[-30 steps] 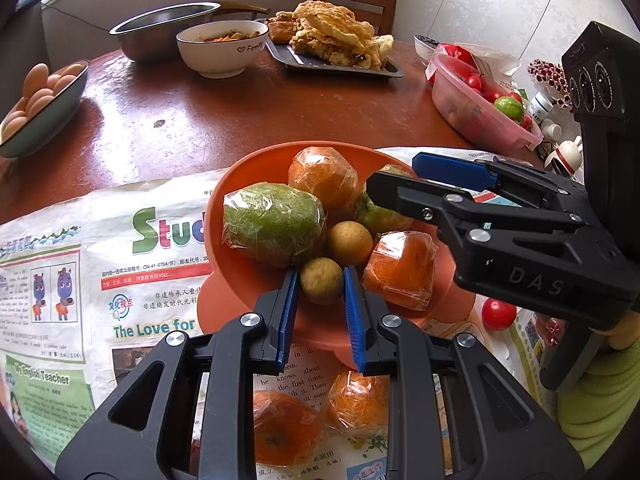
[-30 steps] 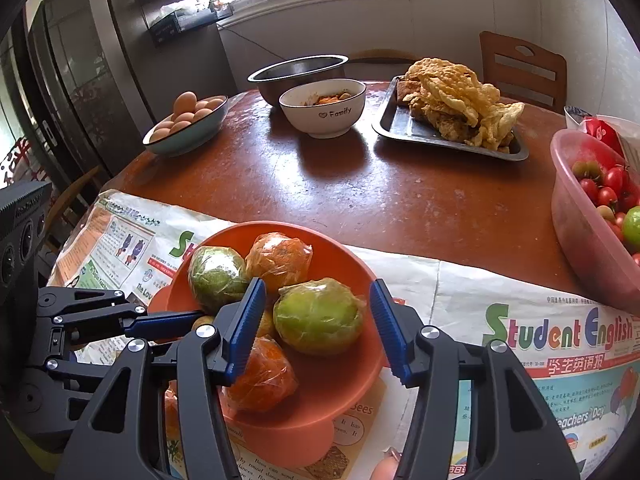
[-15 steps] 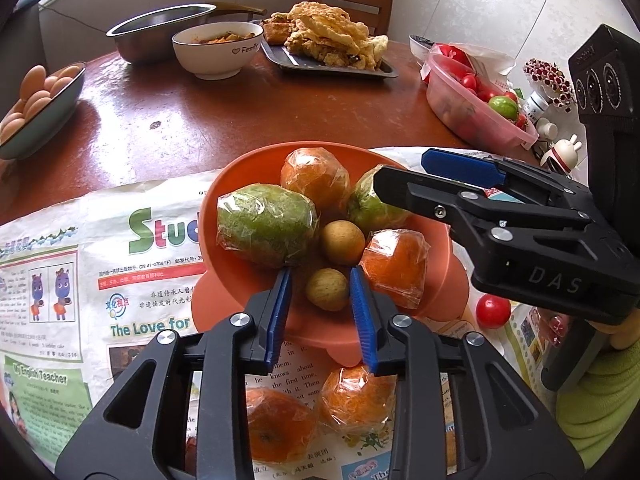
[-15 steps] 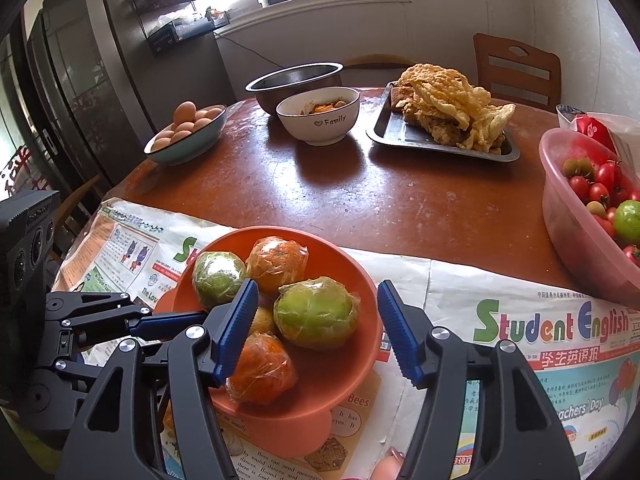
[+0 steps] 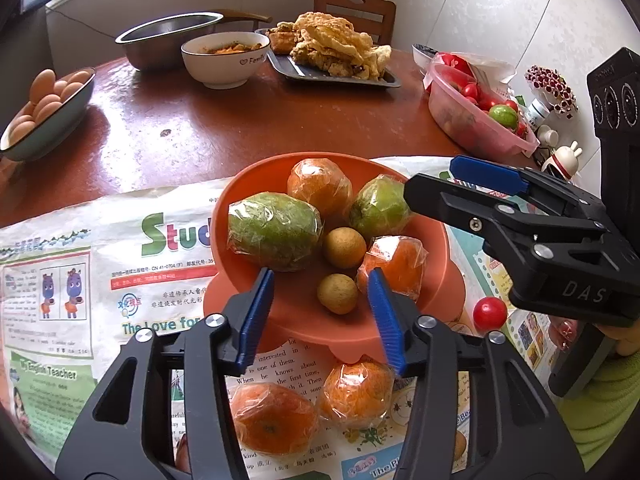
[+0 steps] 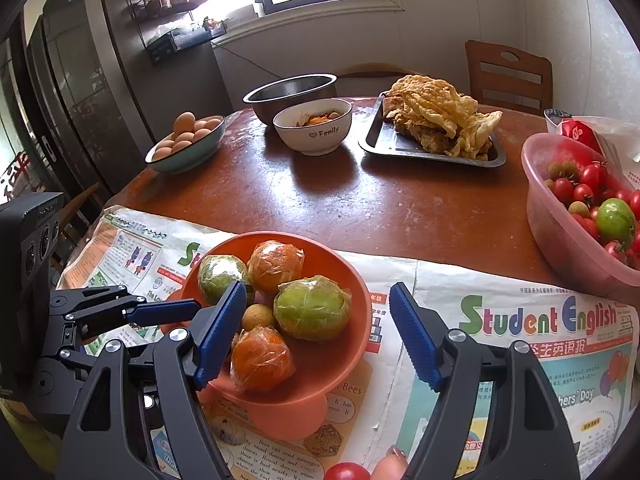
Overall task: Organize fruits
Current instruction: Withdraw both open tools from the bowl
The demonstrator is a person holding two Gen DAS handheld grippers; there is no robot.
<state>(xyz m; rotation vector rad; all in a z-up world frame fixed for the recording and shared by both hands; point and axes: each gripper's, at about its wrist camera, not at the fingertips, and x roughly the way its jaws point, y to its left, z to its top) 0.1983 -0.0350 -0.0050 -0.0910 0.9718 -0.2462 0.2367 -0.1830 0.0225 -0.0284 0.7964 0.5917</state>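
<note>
An orange footed bowl (image 5: 440,232) (image 6: 356,344) stands on newspaper and holds wrapped green and orange citrus and two small brown round fruits (image 5: 337,293). My left gripper (image 5: 320,312) is open and empty above the bowl's near rim; the nearer brown fruit lies in the bowl between its blue fingers. Two wrapped oranges (image 5: 274,418) lie on the paper below it. My right gripper (image 6: 316,336) is open and empty over the bowl, and also shows in the left wrist view (image 5: 472,184). A red cherry tomato (image 5: 490,313) lies beside the bowl.
A pink tub of cherry tomatoes (image 6: 576,248) is at the right. A bowl of eggs (image 6: 186,148), a steel bowl (image 6: 292,88), a white food bowl (image 6: 314,132) and a tray of fried food (image 6: 436,128) stand farther back. A chair (image 6: 510,76) is behind the table.
My left gripper opened, released the small brown fruit into the bowl, and pulled back. My right gripper drew back a little, still open.
</note>
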